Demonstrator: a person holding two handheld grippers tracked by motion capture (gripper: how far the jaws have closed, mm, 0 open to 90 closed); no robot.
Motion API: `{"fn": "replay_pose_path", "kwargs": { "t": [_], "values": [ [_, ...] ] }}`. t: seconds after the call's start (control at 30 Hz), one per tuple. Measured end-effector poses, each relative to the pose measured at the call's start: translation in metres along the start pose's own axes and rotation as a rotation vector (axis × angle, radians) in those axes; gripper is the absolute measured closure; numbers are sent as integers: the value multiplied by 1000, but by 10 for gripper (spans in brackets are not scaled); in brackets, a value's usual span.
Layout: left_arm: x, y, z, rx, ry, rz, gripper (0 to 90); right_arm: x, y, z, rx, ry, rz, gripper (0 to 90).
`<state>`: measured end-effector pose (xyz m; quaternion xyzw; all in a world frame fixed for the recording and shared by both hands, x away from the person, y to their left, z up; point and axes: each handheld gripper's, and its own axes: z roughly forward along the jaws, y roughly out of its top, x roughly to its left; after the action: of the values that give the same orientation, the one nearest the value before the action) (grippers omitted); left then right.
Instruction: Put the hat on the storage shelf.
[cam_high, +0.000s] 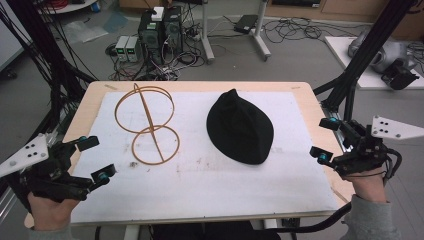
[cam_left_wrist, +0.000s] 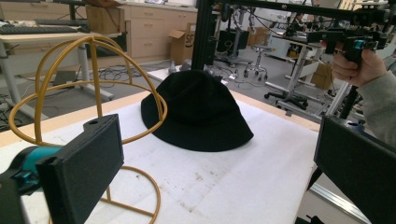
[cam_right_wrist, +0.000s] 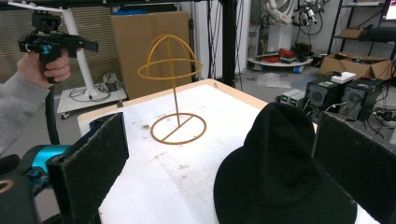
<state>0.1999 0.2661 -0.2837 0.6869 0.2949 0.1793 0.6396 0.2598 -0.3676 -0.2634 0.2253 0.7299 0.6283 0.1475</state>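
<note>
A black bucket hat (cam_high: 240, 128) lies crown up on the white mat (cam_high: 200, 180), right of centre; it also shows as the hat (cam_left_wrist: 196, 112) and the hat (cam_right_wrist: 280, 172). A gold wire hat stand (cam_high: 147, 122) rises left of it, seen too as the stand (cam_left_wrist: 88, 107) and the stand (cam_right_wrist: 173, 88). My left gripper (cam_high: 96, 158) hovers open at the table's left front edge, well clear of the stand. My right gripper (cam_high: 324, 140) is open at the right edge, a short way from the hat. Both jaw pairs hold nothing.
The wooden table (cam_high: 95, 92) carries the mat. Behind it on the floor stand computer boxes (cam_high: 160, 30) and tangled cables (cam_high: 295, 27). Black frame posts (cam_high: 370, 45) flank the right side, and more at the left (cam_high: 35, 45).
</note>
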Motion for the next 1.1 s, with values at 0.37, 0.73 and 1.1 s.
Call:
{"fn": "replay_pose_path", "kwargs": {
  "t": [0.37, 0.73, 1.1],
  "values": [
    [-1, 0, 1, 7, -2, 5, 18, -2, -1, 0, 4, -5, 5, 27],
    [-1, 0, 3, 5, -9, -5, 18, -6, -3, 2, 12, -16, 10, 27],
    [-1, -3, 6, 24, 0, -9, 18, -13, 7, 23, 67, -6, -28, 27]
  ]
}}
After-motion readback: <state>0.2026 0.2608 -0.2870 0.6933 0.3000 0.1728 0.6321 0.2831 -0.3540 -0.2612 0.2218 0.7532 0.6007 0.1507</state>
